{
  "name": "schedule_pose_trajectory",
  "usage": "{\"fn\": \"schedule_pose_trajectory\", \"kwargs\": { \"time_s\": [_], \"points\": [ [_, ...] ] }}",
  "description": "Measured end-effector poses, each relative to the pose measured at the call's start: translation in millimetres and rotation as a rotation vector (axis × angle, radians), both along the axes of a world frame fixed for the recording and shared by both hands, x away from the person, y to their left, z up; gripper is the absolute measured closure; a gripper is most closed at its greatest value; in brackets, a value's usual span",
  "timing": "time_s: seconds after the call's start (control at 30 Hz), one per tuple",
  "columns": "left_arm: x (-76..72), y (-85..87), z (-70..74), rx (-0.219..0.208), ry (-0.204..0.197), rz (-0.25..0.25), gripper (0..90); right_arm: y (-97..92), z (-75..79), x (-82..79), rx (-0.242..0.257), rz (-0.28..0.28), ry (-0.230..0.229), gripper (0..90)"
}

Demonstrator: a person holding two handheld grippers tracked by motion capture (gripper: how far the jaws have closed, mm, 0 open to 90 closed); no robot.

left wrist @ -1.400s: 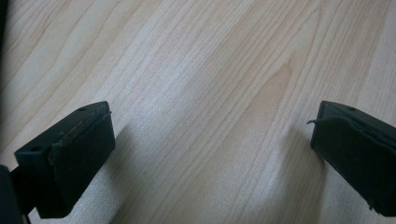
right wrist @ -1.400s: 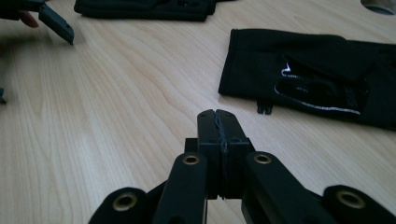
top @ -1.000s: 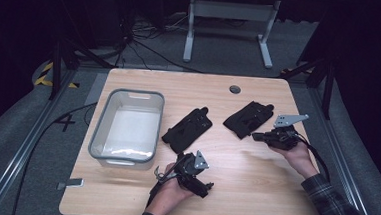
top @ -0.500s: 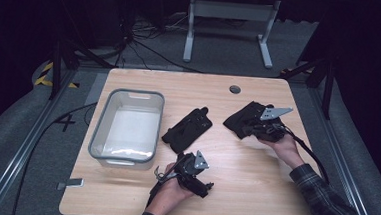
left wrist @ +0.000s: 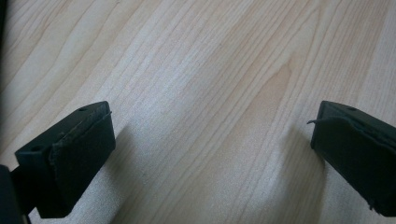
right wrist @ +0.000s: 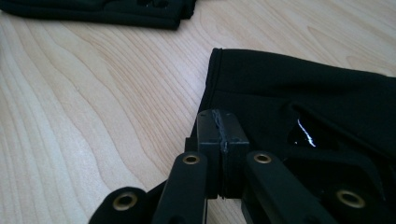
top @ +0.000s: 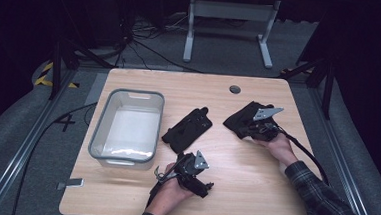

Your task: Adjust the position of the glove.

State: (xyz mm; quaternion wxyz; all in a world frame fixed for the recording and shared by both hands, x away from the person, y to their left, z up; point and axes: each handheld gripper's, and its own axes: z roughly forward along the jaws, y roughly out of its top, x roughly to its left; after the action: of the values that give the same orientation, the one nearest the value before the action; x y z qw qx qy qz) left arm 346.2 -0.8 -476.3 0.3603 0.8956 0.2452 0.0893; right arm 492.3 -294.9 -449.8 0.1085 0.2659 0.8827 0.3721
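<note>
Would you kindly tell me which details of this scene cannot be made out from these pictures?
- Clear plastic bin with grey rim, high view: too small to tell whether anything lies inside.
- Right black fabric glove, right gripper view: cut off by the frame's right edge; whether the shut right hand-held gripper pinches its fabric is unclear.
- Middle black fabric glove, high view: details too dark.

High view: fixed cam above person's side, looks fwd and down, far enough to take in whole table [top: 253, 191]. Left gripper view: very close to bare wood, looks along own jaws. Right gripper view: low, close, looks along jaws at black glove [right wrist: 299, 98]. Shared w/ high view: tabletop, same glove [top: 240, 121].
</note>
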Motion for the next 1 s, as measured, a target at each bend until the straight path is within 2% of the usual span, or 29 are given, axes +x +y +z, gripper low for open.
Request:
{"fn": "schedule_pose_trajectory", "kwargs": {
  "time_s": [0.1,0.4,1.0],
  "points": [
    [-0.1,0.0,0.0,0.000,0.000,0.001,0.1,0.6,-5.3,0.8,-0.007,0.000,0.014,90.0],
    [-0.2,0.0,0.0,0.000,0.000,0.001,0.1,-4.5,-4.9,-4.7,-0.006,0.002,0.029,90.0],
    [-0.2,0.0,0.0,0.000,0.000,0.001,0.1,-18.8,0.8,-37.7,-0.072,0.059,0.053,90.0]
  ]
}}
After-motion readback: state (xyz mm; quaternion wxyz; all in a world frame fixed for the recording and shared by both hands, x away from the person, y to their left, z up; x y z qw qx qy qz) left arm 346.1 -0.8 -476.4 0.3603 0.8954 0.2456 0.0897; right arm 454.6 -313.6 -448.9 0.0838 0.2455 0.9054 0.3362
